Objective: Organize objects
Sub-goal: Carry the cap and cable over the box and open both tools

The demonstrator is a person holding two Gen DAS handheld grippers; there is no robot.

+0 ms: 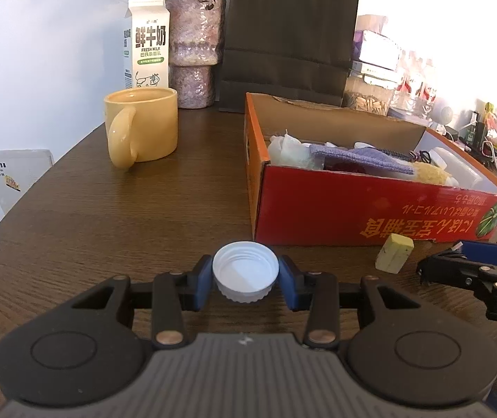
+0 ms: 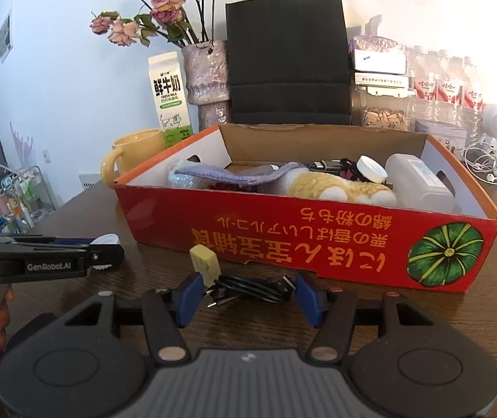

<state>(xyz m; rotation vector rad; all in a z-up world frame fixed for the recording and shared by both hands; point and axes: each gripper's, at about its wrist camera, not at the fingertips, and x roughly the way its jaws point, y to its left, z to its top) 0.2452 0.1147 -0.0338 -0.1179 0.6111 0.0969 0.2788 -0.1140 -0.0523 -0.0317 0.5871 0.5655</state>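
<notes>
My left gripper (image 1: 245, 280) is shut on a white plastic bottle cap (image 1: 245, 271), held open side up just above the brown table, in front of the red cardboard box (image 1: 370, 219). In the right wrist view the left gripper (image 2: 103, 256) shows at the left with the cap (image 2: 106, 240) in it. My right gripper (image 2: 246, 294) is open, its blue pads on either side of a coiled black cable (image 2: 251, 287) on the table. A small yellow-green block (image 2: 206, 266) stands beside the left pad. It also shows in the left wrist view (image 1: 394, 252).
The red box (image 2: 318, 240) holds a purple cloth (image 2: 227, 177), a plush toy (image 2: 335, 188), a white bottle (image 2: 419, 183) and other items. A yellow mug (image 1: 142, 125), milk carton (image 1: 147, 43), vase (image 1: 194, 48) and black paper bag (image 1: 288, 35) stand behind.
</notes>
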